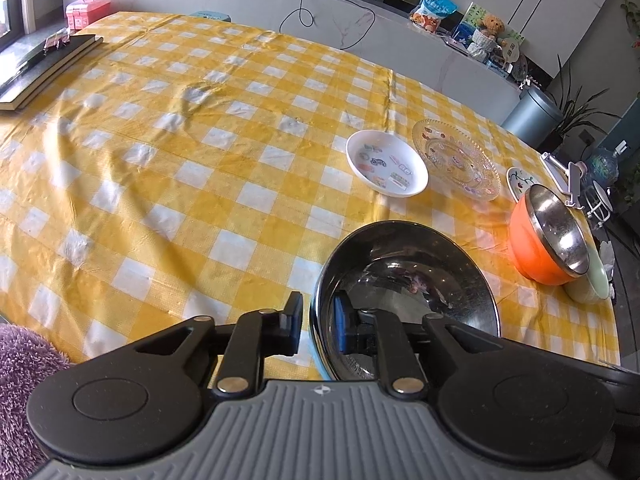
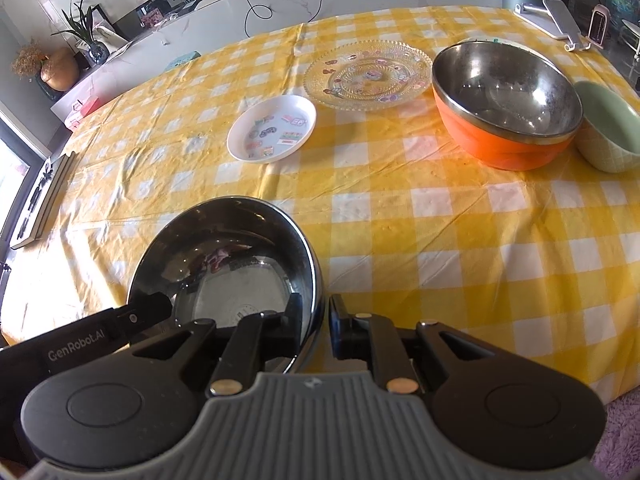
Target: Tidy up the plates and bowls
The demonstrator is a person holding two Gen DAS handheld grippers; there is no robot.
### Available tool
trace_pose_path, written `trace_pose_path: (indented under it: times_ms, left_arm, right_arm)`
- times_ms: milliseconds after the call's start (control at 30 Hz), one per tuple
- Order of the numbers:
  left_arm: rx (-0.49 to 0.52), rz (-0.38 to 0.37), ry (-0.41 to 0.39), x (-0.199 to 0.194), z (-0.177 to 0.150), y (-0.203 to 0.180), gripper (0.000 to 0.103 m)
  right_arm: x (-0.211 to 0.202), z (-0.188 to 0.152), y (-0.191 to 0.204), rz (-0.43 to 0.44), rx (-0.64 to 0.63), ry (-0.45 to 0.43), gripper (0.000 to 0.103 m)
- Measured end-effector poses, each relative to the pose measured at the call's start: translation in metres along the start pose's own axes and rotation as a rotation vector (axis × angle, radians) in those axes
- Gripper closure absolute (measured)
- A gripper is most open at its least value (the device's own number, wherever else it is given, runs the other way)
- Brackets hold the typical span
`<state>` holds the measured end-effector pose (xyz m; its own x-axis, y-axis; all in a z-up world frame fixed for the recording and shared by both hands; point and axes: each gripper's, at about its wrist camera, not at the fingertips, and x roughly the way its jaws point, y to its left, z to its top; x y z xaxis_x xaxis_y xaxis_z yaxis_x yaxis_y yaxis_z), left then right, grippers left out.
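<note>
A shiny steel bowl point(image 1: 408, 272) point(image 2: 224, 248) sits on the yellow checked tablecloth point(image 1: 200, 200) near the front edge. My left gripper point(image 1: 318, 316) straddles its left rim, one finger outside and one inside, with a sliver of gap, so it stands open. My right gripper point(image 2: 316, 316) straddles the opposite rim the same way, open. Farther back lie a white sticker plate point(image 1: 386, 162) point(image 2: 272, 128) and a clear glass plate point(image 1: 456, 156) point(image 2: 368, 74). An orange steel-lined bowl point(image 1: 536, 248) point(image 2: 480, 140) stands beside a pale green bowl point(image 1: 592, 280) point(image 2: 608, 132).
A small painted plate point(image 1: 520, 182) lies behind the orange bowl. Stacked books point(image 1: 44, 68) rest on the table's far left. A phone stand point(image 2: 560, 20) is at the far right corner. A purple rug point(image 1: 24, 360) shows below the table's front edge.
</note>
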<state>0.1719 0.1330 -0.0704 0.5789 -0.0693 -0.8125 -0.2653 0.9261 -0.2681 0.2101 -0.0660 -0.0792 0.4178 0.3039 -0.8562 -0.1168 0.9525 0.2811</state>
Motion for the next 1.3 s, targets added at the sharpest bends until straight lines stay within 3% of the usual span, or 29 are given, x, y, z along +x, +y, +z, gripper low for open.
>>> trace_pose_path:
  times_ms: [67,300,400,533,667,800,933,1300]
  left_arm:
    - [-0.011,-0.001,-0.018,-0.005,0.002,0.001,0.069]
    - [0.009,0.018,-0.107,-0.03,0.007,-0.01,0.062]
    - [0.032,-0.001,-0.144,-0.041,0.009,-0.024,0.055]
    - [0.084,-0.042,-0.175,-0.049,0.009,-0.051,0.05]
    - [0.161,-0.072,-0.17,-0.045,0.006,-0.085,0.048]
    - [0.249,-0.09,-0.156,-0.038,0.007,-0.122,0.048]
    - [0.312,-0.112,-0.148,-0.032,0.01,-0.155,0.047]
    - [0.342,-0.102,-0.099,-0.001,0.022,-0.2,0.047]
  right_arm:
    - [-0.005,0.001,-0.004,0.013,0.016,-0.013,0.072]
    - [-0.029,0.003,-0.015,0.017,0.03,-0.084,0.062]
    - [-0.043,0.003,-0.025,0.029,0.053,-0.121,0.055]
    - [-0.061,0.004,-0.047,0.02,0.098,-0.17,0.054]
    - [-0.078,0.008,-0.078,-0.003,0.161,-0.217,0.054]
    - [-0.096,0.018,-0.11,-0.035,0.221,-0.268,0.043]
    - [-0.105,0.03,-0.139,-0.058,0.258,-0.3,0.043]
    - [-0.079,0.07,-0.191,-0.083,0.285,-0.274,0.043]
